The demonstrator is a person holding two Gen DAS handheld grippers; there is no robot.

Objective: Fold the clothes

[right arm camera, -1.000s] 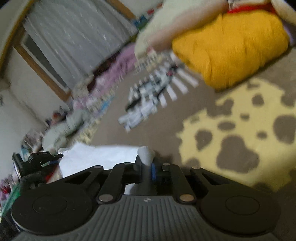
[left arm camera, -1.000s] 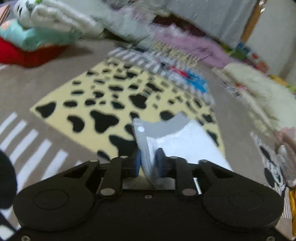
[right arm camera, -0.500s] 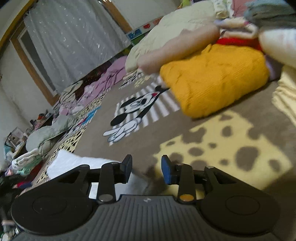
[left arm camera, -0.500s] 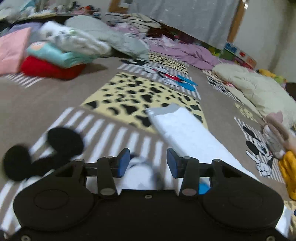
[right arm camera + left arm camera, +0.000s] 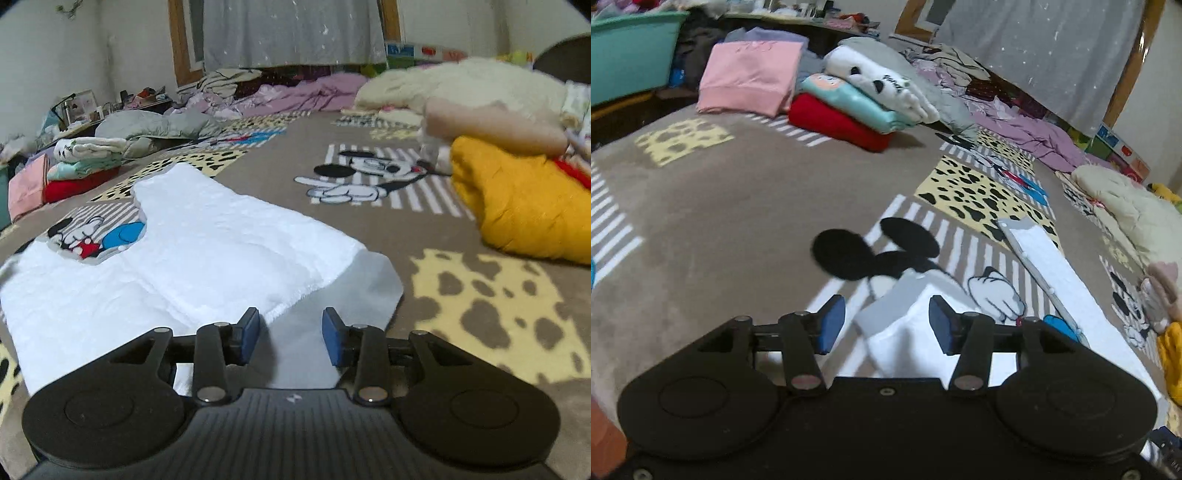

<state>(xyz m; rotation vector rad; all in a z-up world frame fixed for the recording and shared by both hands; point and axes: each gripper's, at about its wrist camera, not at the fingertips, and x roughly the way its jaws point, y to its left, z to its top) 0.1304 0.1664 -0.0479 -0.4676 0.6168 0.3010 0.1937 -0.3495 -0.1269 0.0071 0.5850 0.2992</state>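
Your white garment (image 5: pixel 192 258) lies spread flat on the brown blanket (image 5: pixel 738 206), its grey-trimmed edges toward you, over the striped cartoon mouse print (image 5: pixel 882 254).

Your left gripper (image 5: pixel 882 325) has just been opening; its jaws stand part open, and a grey-edged corner of the garment lies between the blue pads (image 5: pixel 831 325) without either pad pressing on it. Your right gripper (image 5: pixel 290 336) is also part open, over the grey hem at the garment's near right corner, with nothing pinched.

Containers: in the left wrist view a teal tub (image 5: pixel 631 51) sits at the far left edge, past the blanket. You can see a little cloth above its rim, but what it holds cannot be made out.

Near the tub lies a pink top (image 5: pixel 750 74), and beside that a stack (image 5: pixel 871 103) of folded red, mint and white pieces. A yellow bundle (image 5: pixel 517 214) sits to your right, well apart from the garment.
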